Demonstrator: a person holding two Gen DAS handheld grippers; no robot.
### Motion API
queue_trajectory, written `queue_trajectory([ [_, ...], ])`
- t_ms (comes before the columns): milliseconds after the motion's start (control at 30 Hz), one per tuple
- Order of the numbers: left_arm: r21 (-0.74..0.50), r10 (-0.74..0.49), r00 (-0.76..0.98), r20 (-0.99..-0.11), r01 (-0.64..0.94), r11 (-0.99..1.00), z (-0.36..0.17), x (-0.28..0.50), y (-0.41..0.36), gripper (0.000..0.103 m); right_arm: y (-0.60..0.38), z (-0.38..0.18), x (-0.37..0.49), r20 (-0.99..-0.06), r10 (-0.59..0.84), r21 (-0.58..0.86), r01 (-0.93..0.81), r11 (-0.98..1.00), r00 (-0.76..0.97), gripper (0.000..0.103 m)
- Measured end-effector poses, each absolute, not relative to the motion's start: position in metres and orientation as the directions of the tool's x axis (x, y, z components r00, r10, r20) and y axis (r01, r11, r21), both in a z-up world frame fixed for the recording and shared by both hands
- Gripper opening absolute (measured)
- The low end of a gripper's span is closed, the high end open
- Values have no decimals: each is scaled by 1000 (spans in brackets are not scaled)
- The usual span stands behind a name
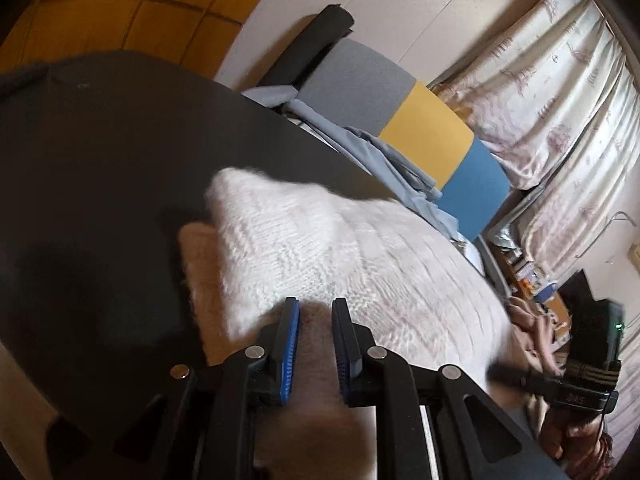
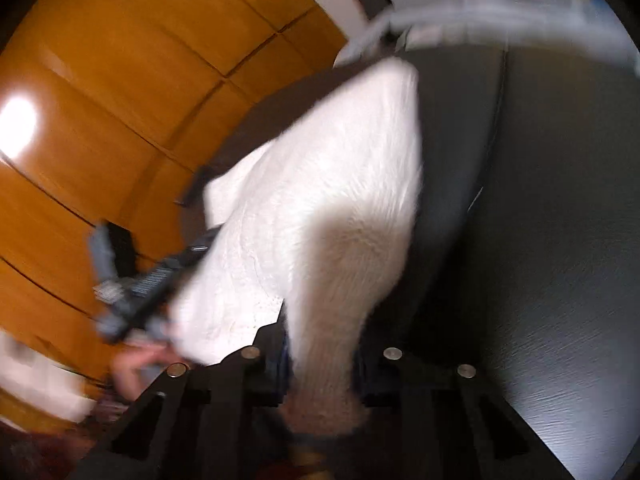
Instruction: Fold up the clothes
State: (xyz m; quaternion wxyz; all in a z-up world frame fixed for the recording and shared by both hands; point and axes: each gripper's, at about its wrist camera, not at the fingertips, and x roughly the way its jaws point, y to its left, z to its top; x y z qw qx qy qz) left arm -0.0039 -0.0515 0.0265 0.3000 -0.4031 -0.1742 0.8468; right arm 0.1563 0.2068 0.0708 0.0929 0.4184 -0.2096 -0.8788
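A white knit sweater [image 1: 320, 248] lies spread across a dark surface [image 1: 100, 152], one part of it folded over the rest. The left claw [image 1: 316, 320] is nearly pressed together at the sweater's near edge, its blue-padded fingers [image 1: 290, 344] pinching a bunched fold of the knit between them. In the right wrist view, which is blurred, the right claw [image 2: 320, 360] is clamped on a thick gathered part of the same sweater, and the cloth rises from its jaws and stretches away over the surface. A hand [image 2: 136, 364] holding the left claw shows at the lower left of that view. Beyond the surface stands a chair [image 1: 400, 116] with grey, yellow and blue panels, light blue cloth [image 1: 380, 156] draped over it, and patterned curtains [image 1: 560, 80] hang behind.
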Motion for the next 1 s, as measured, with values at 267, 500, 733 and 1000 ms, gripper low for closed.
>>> queue_trajectory([
  [267, -371, 615, -540, -575, -497, -784, 26, 19, -29, 17, 218, 47, 161, -776, -160, 253, -68, -965, -609, 28],
  [500, -375, 631, -612, -476, -508, -776, 62, 51, -56, 18, 240, 86, 203, -611, -173, 394, -107, -913, -772, 49],
  [733, -157, 585, -609, -536, -609, -777, 61, 86, -9, 18, 180, 123, 184, -593, -140, 142, 68, -987, -793, 29],
  [1000, -304, 590, -549, -593, -525, -795, 33, 75, -40, 20, 133, 96, 125, -683, -135, 22, 164, -986, -718, 30],
])
